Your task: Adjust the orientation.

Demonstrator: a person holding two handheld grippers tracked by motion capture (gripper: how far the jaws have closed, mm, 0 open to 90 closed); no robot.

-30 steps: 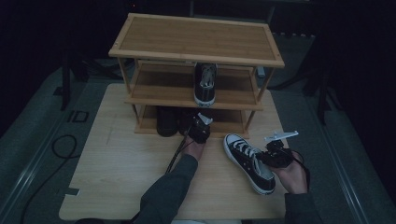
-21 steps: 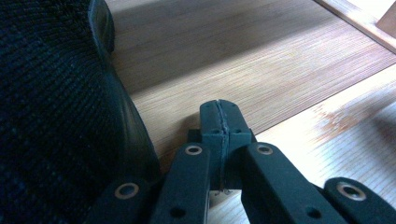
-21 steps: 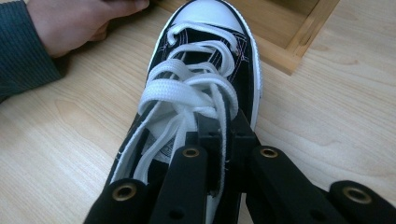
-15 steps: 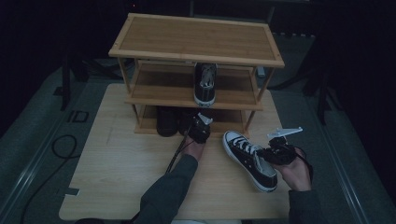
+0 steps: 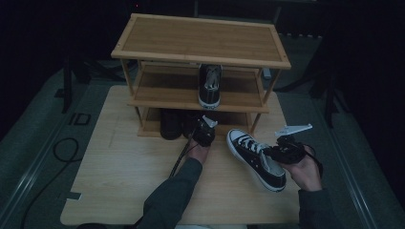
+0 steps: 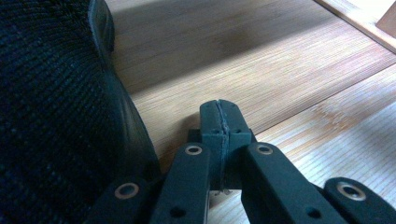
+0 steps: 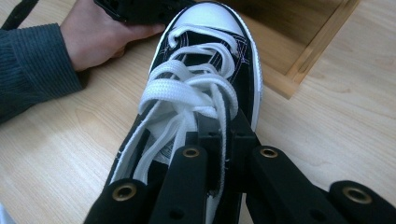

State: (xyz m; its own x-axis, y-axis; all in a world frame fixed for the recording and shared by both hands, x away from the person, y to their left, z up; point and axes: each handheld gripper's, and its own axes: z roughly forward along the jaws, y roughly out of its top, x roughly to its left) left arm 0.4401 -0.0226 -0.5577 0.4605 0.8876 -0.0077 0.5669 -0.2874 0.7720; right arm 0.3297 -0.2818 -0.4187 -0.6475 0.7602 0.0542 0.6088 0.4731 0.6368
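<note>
The right gripper [image 5: 276,153] has its jaws closed on the side wall of the sneaker [image 5: 255,158], pinching canvas beside the white laces [image 7: 187,93]; the sneaker sits on the table [image 5: 119,176] in front of the rack [image 5: 200,43], toe toward it, just right of the left hand [image 7: 100,35]. By my reading this is the pick-up step of shelving the sneaker. The next move calls for carrying it toe-first onto a shelf without clipping the rack's right post. The left gripper [image 6: 219,121] rests at the bottom shelf's front edge, jaws fully shut on nothing, beside a dark shoe [image 6: 51,107]. The middle shelf [image 5: 162,95] holds one upright sneaker [image 5: 210,85]; the bottom shelf holds dark shoes (how many I cannot tell); the top [image 5: 200,40] is bare
</note>
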